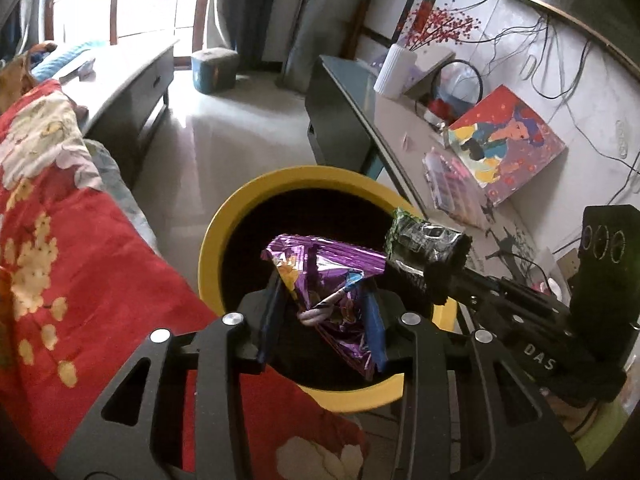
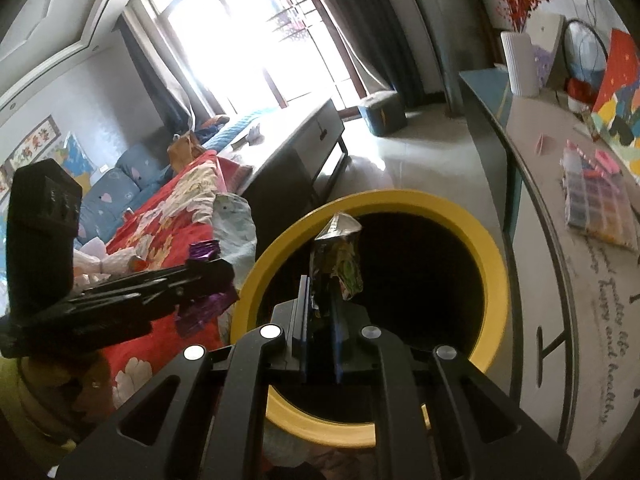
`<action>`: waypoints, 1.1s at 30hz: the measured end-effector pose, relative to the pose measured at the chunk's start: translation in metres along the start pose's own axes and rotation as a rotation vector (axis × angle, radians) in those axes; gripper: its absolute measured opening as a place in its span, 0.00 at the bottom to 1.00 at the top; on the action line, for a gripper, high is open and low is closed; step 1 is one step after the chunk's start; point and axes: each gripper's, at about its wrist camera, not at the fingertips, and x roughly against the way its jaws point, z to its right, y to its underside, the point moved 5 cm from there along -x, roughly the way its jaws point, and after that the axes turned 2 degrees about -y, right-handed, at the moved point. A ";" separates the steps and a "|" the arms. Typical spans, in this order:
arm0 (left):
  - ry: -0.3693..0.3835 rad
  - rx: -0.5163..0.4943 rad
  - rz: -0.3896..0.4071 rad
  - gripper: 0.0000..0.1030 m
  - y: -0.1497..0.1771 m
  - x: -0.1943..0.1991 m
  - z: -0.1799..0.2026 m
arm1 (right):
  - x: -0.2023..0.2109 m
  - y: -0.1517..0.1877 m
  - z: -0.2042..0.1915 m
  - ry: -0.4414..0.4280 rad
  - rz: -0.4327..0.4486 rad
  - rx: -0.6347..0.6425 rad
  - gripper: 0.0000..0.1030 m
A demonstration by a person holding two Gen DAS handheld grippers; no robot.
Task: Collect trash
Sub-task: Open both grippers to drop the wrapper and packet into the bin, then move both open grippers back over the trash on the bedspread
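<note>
A crumpled purple foil wrapper (image 1: 324, 264) sits between the blue pads of my left gripper (image 1: 322, 292), which is shut on it. It hangs over the dark mouth of a yellow-rimmed bin (image 1: 224, 220). From the right, my right gripper (image 1: 442, 276) reaches in, shut on a green and silver wrapper (image 1: 424, 240) above the bin's far-right rim. In the right wrist view the same green wrapper (image 2: 338, 256) stands upright in the narrow jaws of the right gripper (image 2: 319, 284) over the bin (image 2: 400, 198). The left gripper (image 2: 208, 276) with the purple wrapper (image 2: 202, 314) is at the bin's left edge.
A red floral blanket (image 1: 80, 240) on a sofa borders the bin on the left. On the right, a long table (image 1: 392, 148) carries a painting (image 1: 504, 144), a bead box (image 1: 452, 176) and a white vase (image 1: 394, 68). A low cabinet (image 1: 132, 80) and blue stool (image 1: 214, 70) stand beyond.
</note>
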 end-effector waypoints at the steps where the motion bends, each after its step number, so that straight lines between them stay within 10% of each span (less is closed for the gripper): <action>1: 0.016 0.004 -0.013 0.32 0.001 -0.003 0.000 | -0.001 0.001 0.002 0.006 -0.004 -0.005 0.12; 18: -0.017 0.025 0.032 0.89 0.007 0.023 -0.009 | 0.018 -0.011 0.001 0.101 0.089 0.011 0.59; 33: -0.182 0.148 0.189 0.89 0.019 0.109 -0.061 | 0.031 -0.021 -0.065 0.029 0.138 0.116 0.69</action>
